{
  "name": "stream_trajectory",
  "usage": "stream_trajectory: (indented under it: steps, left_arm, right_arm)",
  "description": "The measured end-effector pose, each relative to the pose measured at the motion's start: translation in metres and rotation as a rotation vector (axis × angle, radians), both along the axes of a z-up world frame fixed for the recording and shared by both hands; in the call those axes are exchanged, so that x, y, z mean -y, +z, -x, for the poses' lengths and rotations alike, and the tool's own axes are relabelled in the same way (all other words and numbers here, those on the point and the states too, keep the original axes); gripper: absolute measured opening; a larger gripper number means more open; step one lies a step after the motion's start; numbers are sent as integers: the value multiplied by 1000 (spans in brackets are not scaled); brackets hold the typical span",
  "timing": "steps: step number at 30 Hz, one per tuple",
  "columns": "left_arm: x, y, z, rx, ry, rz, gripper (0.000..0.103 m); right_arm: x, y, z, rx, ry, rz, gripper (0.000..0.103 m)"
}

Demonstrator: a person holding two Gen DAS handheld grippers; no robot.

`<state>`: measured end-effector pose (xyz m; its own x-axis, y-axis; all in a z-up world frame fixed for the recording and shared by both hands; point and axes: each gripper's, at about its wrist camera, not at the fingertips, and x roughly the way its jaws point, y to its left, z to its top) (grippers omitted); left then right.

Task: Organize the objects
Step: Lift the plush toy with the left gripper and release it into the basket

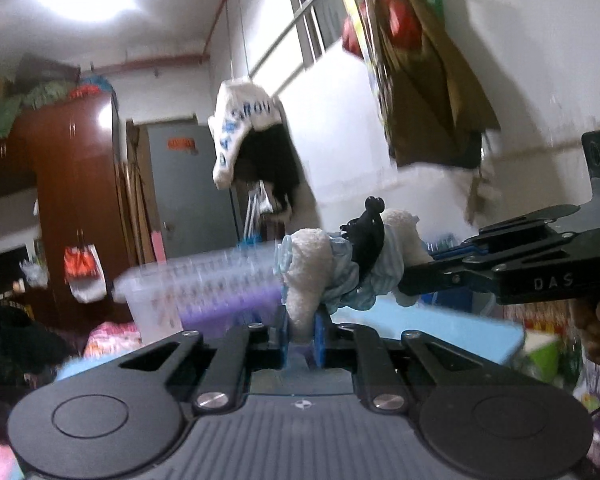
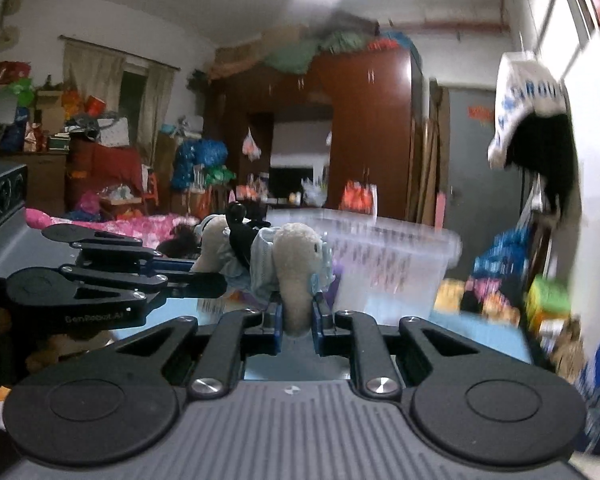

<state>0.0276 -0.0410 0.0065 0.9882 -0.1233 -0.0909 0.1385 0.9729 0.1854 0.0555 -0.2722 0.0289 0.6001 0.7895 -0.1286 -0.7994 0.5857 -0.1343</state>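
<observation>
Between the blue pads of the left gripper (image 1: 302, 344) sat one cream limb of a plush toy (image 1: 340, 268), pinched tight; the right gripper (image 2: 298, 320) clamped another limb of the same toy (image 2: 284, 256) from the opposite side. Held by both, the toy hung in the air above a light blue table (image 2: 476, 340), dressed in pale blue striped cloth with a black clip (image 1: 366, 236) across its middle. Just behind it stood a clear plastic storage bin (image 2: 384, 264), blurred. Farther back were a brown wardrobe (image 2: 368, 128) and a white cap (image 1: 244, 124) hanging against the wall
</observation>
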Motion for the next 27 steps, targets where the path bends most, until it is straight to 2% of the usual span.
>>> stream_trajectory:
  steps: [5,8,11,16,19,23,27]
  left_arm:
    - [-15,59,-36,60,18,6,16]
    - [-28,88,-82,6,41,18,16]
    - [-45,105,-134,-103,61,44,16]
    - [-75,98,-212,-303,75,102,16]
    - [-84,85,-244,-372,87,108,16]
    - [-93,72,-265,-424,108,118,16]
    - [-98,64,-260,-421,108,107,16]
  right_arm:
    - [-31,55,-41,60,-10,13,16]
    - [-56,80,-84,20,-20,18,16]
    - [-81,88,-134,-100,-45,45,16]
    - [-119,64,-202,-297,-92,130,16]
    - [-137,48,-225,-353,-124,168,16]
    - [-151,36,-234,-372,-139,205,16]
    - [-152,32,-234,-377,-134,218,16]
